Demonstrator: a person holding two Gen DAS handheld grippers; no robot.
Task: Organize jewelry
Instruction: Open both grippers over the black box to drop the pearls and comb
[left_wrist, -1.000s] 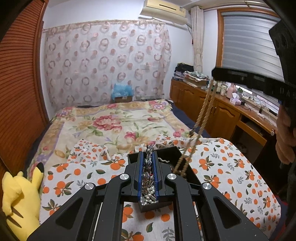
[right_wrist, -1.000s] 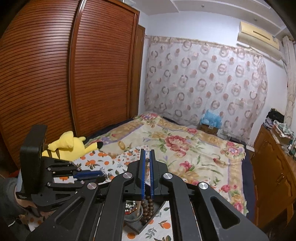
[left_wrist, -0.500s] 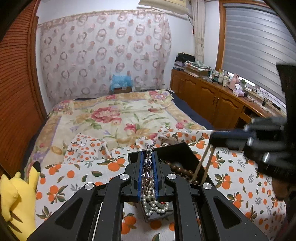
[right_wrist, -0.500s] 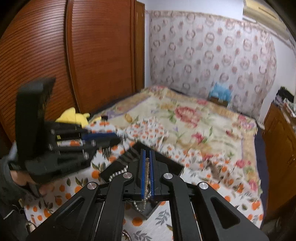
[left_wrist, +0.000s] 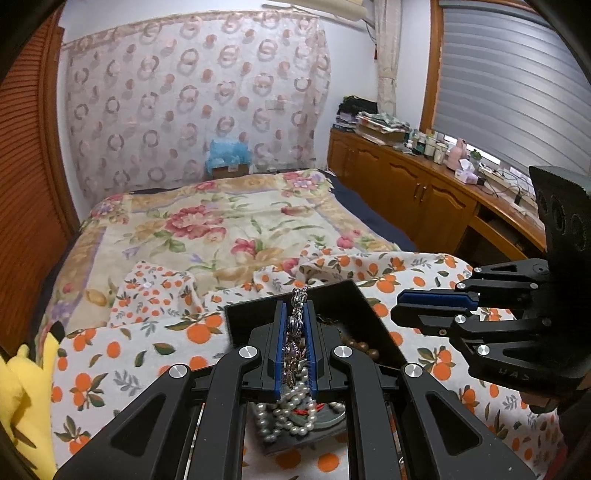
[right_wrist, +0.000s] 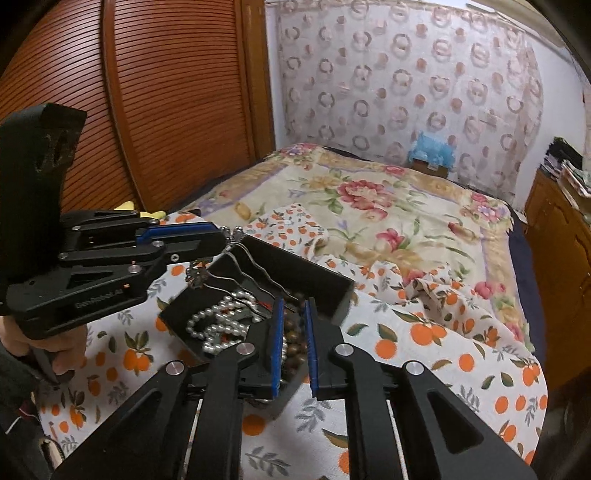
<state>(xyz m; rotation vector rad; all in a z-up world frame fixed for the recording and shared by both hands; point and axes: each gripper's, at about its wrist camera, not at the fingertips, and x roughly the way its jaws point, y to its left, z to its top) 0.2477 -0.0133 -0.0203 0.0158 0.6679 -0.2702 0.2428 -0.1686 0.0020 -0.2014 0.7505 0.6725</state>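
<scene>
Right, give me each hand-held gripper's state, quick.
Left hand-held gripper: shut on the silver chain.
Right hand-held gripper: open, has just been opening, pressing nothing, over the wooden beads.

My left gripper (left_wrist: 295, 314) points downward, jaws clamped on a silver chain (left_wrist: 294, 332). My right gripper (right_wrist: 293, 325), beside it, has just been opening, jaws slightly apart, nothing pressed.

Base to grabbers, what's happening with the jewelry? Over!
Left gripper shut on silver chain. Right gripper open, jaws just parting above brown beads in black box. Pearls inside too. Nothing blocking.
</scene>
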